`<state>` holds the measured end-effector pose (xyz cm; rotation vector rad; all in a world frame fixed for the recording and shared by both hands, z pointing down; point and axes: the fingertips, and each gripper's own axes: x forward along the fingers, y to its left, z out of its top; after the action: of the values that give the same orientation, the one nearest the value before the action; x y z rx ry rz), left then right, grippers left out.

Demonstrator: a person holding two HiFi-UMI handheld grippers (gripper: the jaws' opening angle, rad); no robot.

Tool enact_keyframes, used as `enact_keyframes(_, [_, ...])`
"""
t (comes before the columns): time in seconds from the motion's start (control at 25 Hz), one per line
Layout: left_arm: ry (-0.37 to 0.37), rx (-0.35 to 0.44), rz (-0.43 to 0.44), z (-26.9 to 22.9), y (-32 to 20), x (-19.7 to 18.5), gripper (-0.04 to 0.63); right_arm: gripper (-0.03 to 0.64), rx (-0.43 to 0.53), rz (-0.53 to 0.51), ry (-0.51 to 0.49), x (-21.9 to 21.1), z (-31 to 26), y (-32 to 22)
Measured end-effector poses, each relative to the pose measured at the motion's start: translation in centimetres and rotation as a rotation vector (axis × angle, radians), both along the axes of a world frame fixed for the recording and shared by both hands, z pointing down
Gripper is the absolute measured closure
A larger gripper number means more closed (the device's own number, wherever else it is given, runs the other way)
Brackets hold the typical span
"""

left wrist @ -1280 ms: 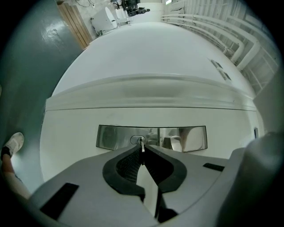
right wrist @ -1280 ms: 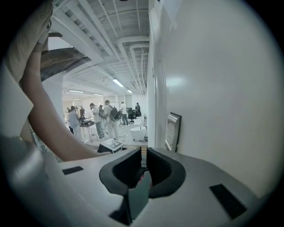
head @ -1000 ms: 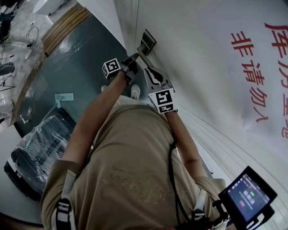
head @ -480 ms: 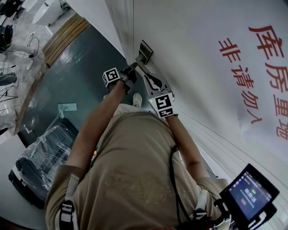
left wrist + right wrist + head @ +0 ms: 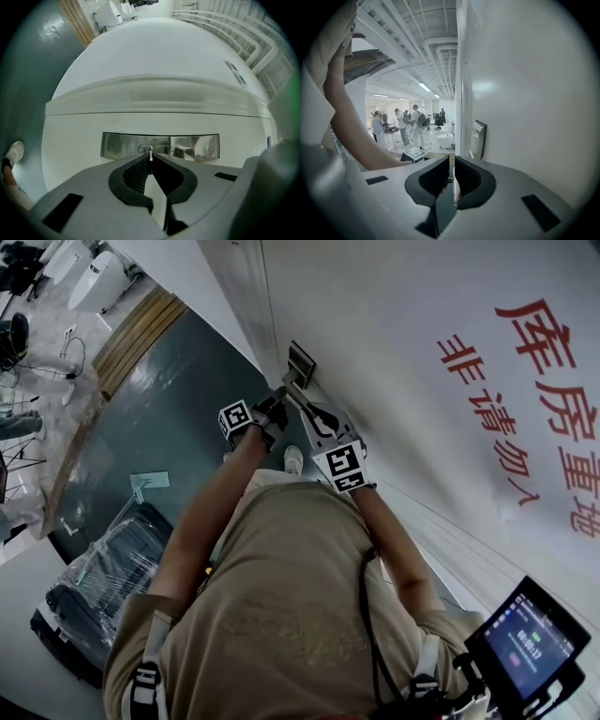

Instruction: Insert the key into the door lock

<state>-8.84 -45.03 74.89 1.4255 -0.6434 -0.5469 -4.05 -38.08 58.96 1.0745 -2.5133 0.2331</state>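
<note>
My left gripper (image 5: 150, 160) is shut on a small metal key (image 5: 150, 154). The key's tip sits at the keyhole (image 5: 146, 149) in the steel lock plate (image 5: 117, 145) on the white door (image 5: 154, 70). In the head view the left gripper (image 5: 277, 401) points at the lock plate (image 5: 300, 363) from the left. My right gripper (image 5: 314, 413) lies alongside the door just below that plate. In the right gripper view the right gripper (image 5: 452, 164) is shut, with only a thin slit between the pads and nothing in it. The lock plate (image 5: 478, 139) stands just ahead on its right.
Red characters (image 5: 539, 381) are printed on the door. A plastic-wrapped suitcase (image 5: 94, 587) lies on the dark floor at the left, near a wooden strip (image 5: 141, 329). A screen device (image 5: 528, 641) hangs at the lower right. Several people (image 5: 401, 124) stand far off in the room.
The head view has drifted slightly, so the lock plate sits a little lower in the picture. Both grippers keep their place at the lock, and the left stays shut on the key.
</note>
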Motion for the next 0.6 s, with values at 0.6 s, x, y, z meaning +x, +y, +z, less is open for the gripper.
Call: enact_keyframes(0.6, [0.004, 0.01, 0.003, -0.06, -0.01, 0.02, 0.563, 0.578, -0.009, -0.006, 0.007, -0.29, 0.29, -0.42])
